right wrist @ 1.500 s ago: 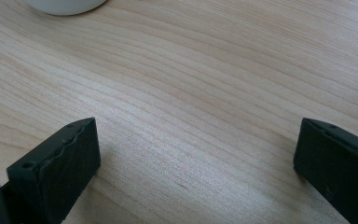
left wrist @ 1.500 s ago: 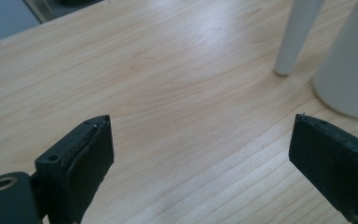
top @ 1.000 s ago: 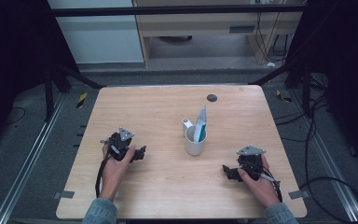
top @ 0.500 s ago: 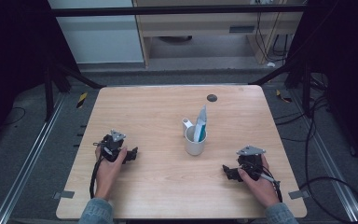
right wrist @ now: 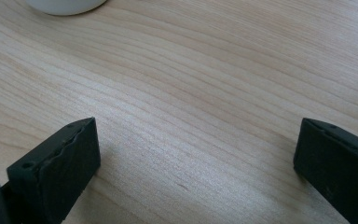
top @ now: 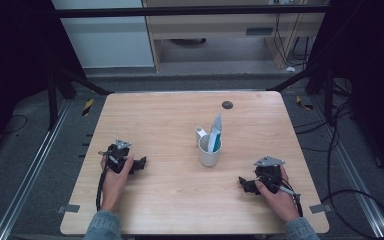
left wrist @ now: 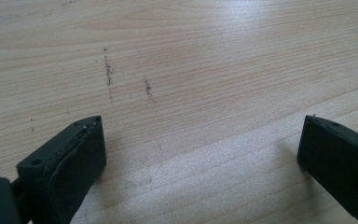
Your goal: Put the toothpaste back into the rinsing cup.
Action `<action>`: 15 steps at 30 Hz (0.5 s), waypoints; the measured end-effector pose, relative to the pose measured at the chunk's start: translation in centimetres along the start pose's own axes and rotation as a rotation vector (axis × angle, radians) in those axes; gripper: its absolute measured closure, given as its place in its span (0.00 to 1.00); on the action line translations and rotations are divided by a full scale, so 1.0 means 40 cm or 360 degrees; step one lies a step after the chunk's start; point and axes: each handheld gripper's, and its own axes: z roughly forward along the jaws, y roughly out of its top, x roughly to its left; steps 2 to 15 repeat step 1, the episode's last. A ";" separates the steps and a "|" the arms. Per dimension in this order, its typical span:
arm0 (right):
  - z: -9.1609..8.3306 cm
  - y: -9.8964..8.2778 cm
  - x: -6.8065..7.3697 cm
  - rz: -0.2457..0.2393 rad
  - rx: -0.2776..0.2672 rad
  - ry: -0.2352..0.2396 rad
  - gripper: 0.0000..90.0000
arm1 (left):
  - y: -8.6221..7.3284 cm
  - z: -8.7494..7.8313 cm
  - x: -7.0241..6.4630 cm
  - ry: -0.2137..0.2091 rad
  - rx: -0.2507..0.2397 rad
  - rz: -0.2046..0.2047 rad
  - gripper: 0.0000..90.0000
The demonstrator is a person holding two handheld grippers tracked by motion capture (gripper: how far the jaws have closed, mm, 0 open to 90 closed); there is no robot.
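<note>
Resting low on the wooden table point(top: 170, 200), the left gripper point(top: 139, 164) is seen at the left side of the high view, held by the person's left hand point(top: 114, 172). Its jaws are spread wide apart, and nothing is held between them; in the left gripper view only bare wood grain with a few dark specks point(left wrist: 108, 74) lies in the gap. Near the table's centre a white cup point(top: 209, 154) stands upright, well apart from both grippers. A blue-and-white tube point(top: 215, 134) and a white tube point(top: 201, 135) are seen standing in it, leaning against its rim. At the right side, the right gripper point(top: 244, 184) is held low over the table by the right hand point(top: 275, 192), pointed toward the cup. Its jaws are likewise wide apart and clamp nothing. In the right gripper view, bare wood lies between them, and the cup's base point(right wrist: 65, 5) is seen at the upper edge, clear of both jaws.
</note>
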 end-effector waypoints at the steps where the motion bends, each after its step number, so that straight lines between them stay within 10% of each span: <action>1: 0.000 0.000 0.000 0.0003 -0.0001 -0.0001 0.01 | 0.000 0.000 0.000 0.0001 0.0001 -0.0002 0.00; 15: 0.000 0.000 0.000 0.0003 -0.0001 -0.0001 0.01 | 0.000 0.000 0.000 0.0001 0.0001 -0.0002 0.00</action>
